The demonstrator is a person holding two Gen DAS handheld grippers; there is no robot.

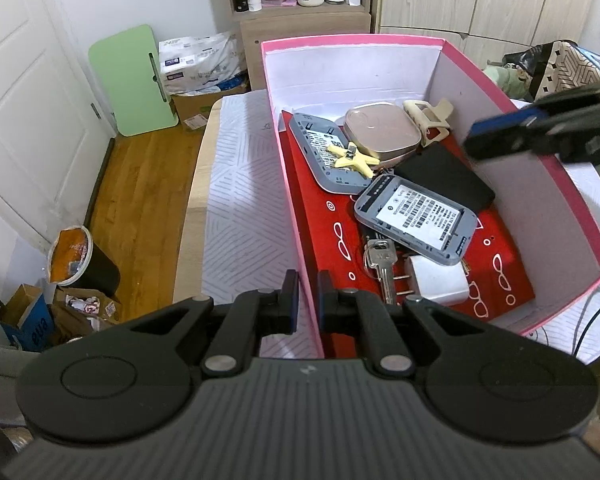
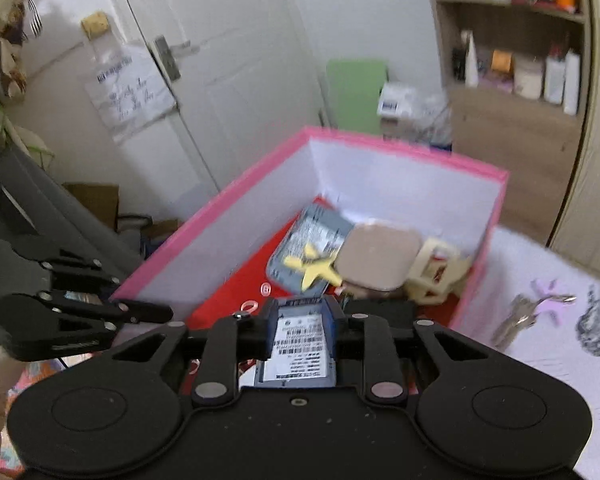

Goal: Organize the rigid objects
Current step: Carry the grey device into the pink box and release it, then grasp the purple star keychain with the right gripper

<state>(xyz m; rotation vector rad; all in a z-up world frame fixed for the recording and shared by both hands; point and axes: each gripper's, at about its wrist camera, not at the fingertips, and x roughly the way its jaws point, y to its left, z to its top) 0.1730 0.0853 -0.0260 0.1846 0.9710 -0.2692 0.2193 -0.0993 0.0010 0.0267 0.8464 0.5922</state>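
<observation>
Left wrist view: left gripper (image 1: 305, 300) clamped on pink box (image 1: 588, 216) wall; right gripper (image 2: 300, 320) parted above grey device (image 2: 300, 354).

The left gripper (image 1: 305, 300) is held pitched downward, its two blue-padded fingers (image 1: 290, 298) drawn close together and clamped on a thin pink wall between them. The right gripper (image 2: 302, 334) is also angled downward, its jaws parted a little around a flat grey device seen between the fingers; whether the pads press on it cannot be told, the view being blurred
</observation>
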